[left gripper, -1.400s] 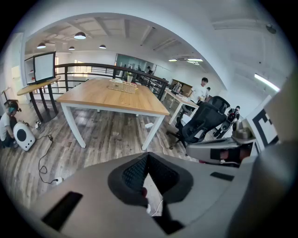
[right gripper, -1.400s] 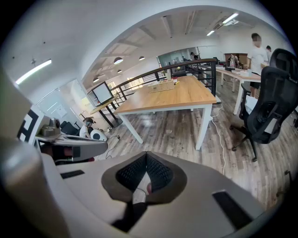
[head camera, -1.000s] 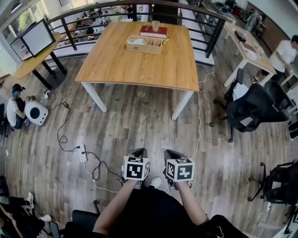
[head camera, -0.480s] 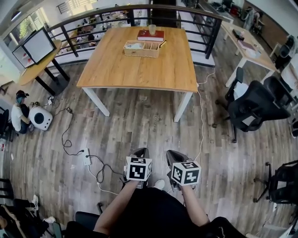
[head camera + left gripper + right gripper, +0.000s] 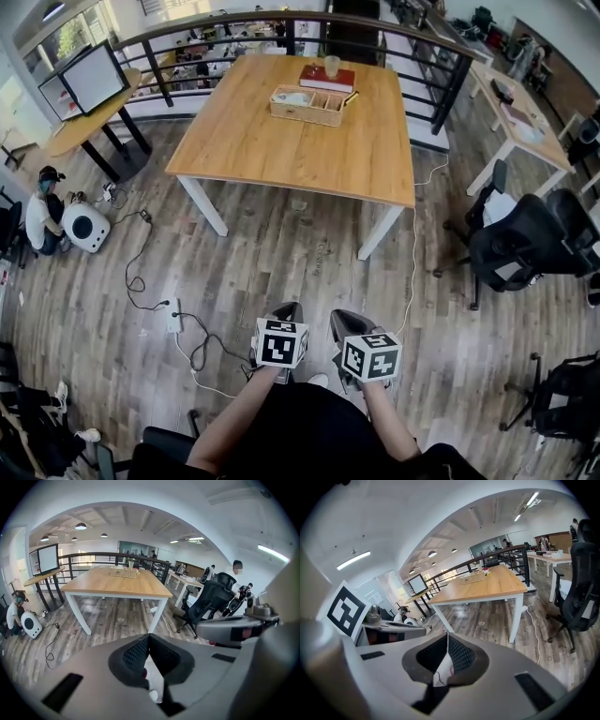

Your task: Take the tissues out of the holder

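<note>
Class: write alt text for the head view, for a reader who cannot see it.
A person holds the left gripper and right gripper, both shut and empty, above a wood-plank floor. Ahead stands a wooden table carrying a tissue holder.

Office floor around a wooden table (image 5: 281, 141)

A red book (image 5: 326, 78) with a glass (image 5: 332, 66) on it is seen at the table's far edge, near a black railing (image 5: 453, 92). A black office chair (image 5: 520, 248) is placed to the right. At the left, a crouching person (image 5: 39, 220) is seen beside a white round device (image 5: 86, 228), and a power strip (image 5: 173, 317) with cables is laid on the plank floor.
</note>
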Demonstrator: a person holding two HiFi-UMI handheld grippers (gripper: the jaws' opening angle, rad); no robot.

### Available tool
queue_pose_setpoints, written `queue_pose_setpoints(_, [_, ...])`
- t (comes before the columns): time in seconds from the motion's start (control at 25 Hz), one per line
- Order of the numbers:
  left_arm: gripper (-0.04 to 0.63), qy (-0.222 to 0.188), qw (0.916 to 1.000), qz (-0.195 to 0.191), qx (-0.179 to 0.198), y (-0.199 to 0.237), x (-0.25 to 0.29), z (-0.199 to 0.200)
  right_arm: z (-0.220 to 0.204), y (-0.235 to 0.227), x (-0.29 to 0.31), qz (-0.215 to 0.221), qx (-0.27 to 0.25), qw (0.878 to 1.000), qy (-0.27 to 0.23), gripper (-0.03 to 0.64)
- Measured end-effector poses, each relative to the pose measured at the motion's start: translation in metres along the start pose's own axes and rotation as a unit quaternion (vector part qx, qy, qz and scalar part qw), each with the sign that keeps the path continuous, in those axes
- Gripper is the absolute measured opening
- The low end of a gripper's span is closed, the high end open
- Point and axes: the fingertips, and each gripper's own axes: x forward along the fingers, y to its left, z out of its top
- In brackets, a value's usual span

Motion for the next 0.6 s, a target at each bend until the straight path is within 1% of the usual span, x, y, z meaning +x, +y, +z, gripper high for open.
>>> queue_pose_setpoints(0.16, [0.000, -0.001, 0.9999, -0.013, 0.005, 0.011, 0.021, 0.020, 0.020, -0.004, 0.019, -0.009, -0.004, 1.000, 0.003, 0.014])
queue_pose_setpoints(0.44, [0.000, -0.008, 0.9996, -0.027, 0.005, 0.048, 0.038, 0.068, 0.068, 0.001, 0.062, -0.020, -0.010, 1.000, 0.008, 0.014])
queue_pose_setpoints(0.6, [0.000, -0.008, 0.9995, -0.031, 0.000, 0.069, 0.042, 0.084, 0.083, 0.016, 0.086, -0.006, -0.009, 1.000, 0.010, 0.014])
